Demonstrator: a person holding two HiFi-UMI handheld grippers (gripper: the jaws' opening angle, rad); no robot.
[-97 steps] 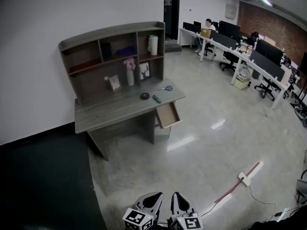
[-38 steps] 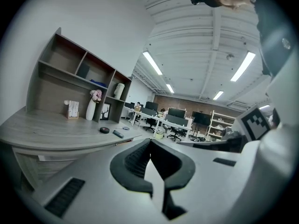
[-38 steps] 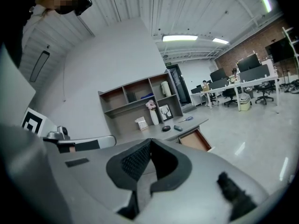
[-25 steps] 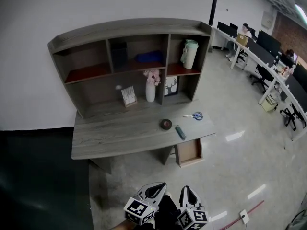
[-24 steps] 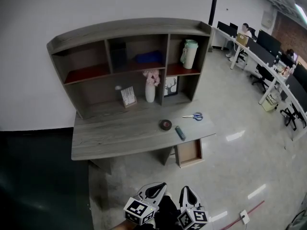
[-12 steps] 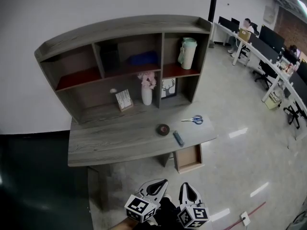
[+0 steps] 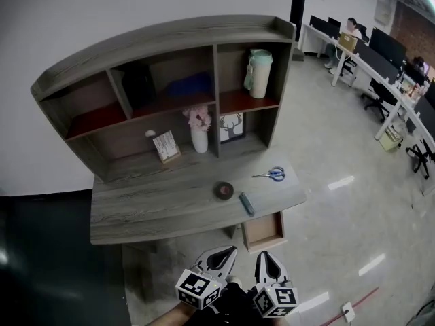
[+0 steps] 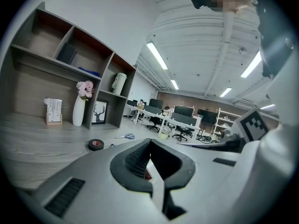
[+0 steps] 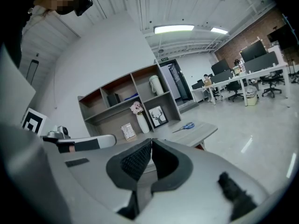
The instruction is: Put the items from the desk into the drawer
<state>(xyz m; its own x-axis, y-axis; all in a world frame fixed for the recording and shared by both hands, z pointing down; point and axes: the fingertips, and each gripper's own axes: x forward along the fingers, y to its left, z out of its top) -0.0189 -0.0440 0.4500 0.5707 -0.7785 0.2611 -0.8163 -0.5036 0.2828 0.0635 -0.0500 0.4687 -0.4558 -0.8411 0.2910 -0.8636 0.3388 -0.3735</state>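
Black tape roll [image 7: 223,190] well ahead of left hand-held gripper [image 7: 230,251], right hand-held gripper [image 7: 264,256], both closed, empty.

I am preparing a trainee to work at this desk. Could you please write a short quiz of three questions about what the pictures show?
1. True or false: the drawer under the desk is pulled open.
2. What stands in the upper right compartment of the shelf unit?
A. a laptop
B. a pale jug
C. a potted cactus
3. Short answer: what do the left tool and the right tool hold?

Key
1. True.
2. B.
3. Nothing. Both tools are shut and empty, and both are in front of the desk without touching it.
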